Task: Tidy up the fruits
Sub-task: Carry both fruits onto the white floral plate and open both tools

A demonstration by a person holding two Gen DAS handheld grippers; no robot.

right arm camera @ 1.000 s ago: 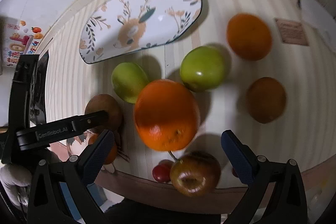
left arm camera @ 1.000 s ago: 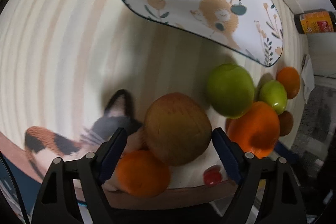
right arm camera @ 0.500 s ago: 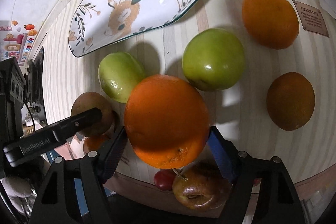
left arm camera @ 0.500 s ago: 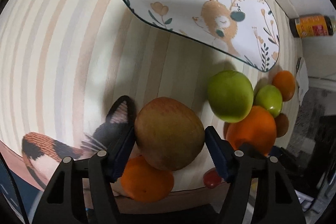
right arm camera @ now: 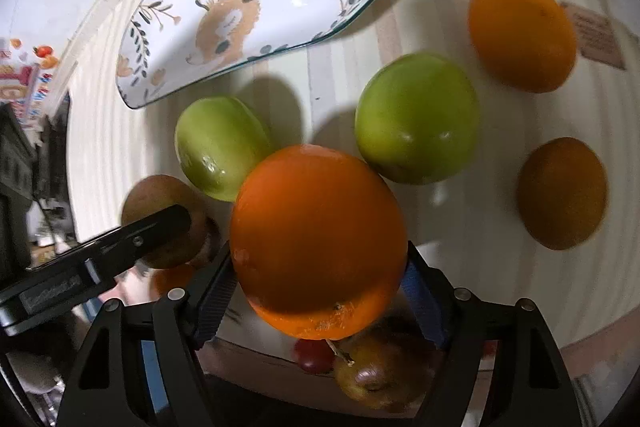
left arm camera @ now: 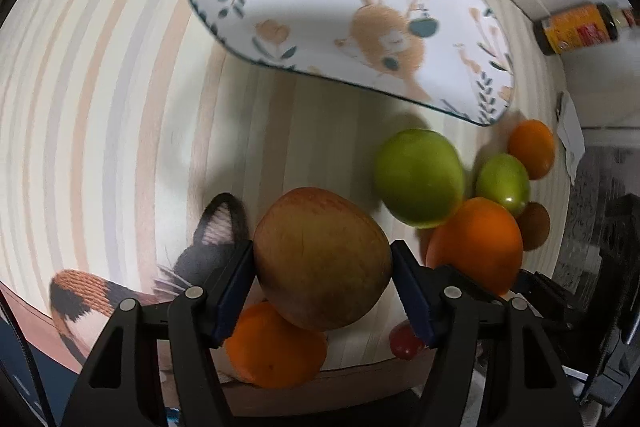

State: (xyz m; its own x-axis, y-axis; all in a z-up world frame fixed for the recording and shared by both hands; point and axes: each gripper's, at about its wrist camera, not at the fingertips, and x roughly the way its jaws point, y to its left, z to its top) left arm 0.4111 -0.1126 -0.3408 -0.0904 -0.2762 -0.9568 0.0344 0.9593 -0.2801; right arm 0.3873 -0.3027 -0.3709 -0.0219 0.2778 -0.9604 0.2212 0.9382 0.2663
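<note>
- Both grippers, wide apart a second ago, have closed on fruit: the left gripper [left arm camera: 322,279] now clamps the apple [left arm camera: 322,259], and the right gripper [right arm camera: 318,277] clamps the big orange [right arm camera: 318,239].
- Each fruit sits across its widest part between the blue pads [left arm camera: 236,287], a sensible hold for round, smooth things that could squirt out of an off-centre pinch.
- Whether either fruit has left the cloth [left arm camera: 100,87] is hard to judge; the blur suggests motion.
- Empty, the deer plate [right arm camera: 256,7] lies beyond the fruit, probably where the held fruit is meant to go.
- On the cloth between grippers and plate lie two green apples [right arm camera: 416,119] [right arm camera: 220,147], a second orange [right arm camera: 522,31] and a brown fruit [right arm camera: 562,193], the last two well apart from the plate.
- Partly hidden: a small orange [left arm camera: 276,347] under the left jaws, a red grape-like fruit [right arm camera: 314,353] and a stemmed reddish apple [right arm camera: 372,375] beneath the right gripper.
- In the right view the left gripper's finger [right arm camera: 140,243] covers part of the apple.
- A jar [left arm camera: 576,31] lies at the far edge, its label unreadable.
</note>
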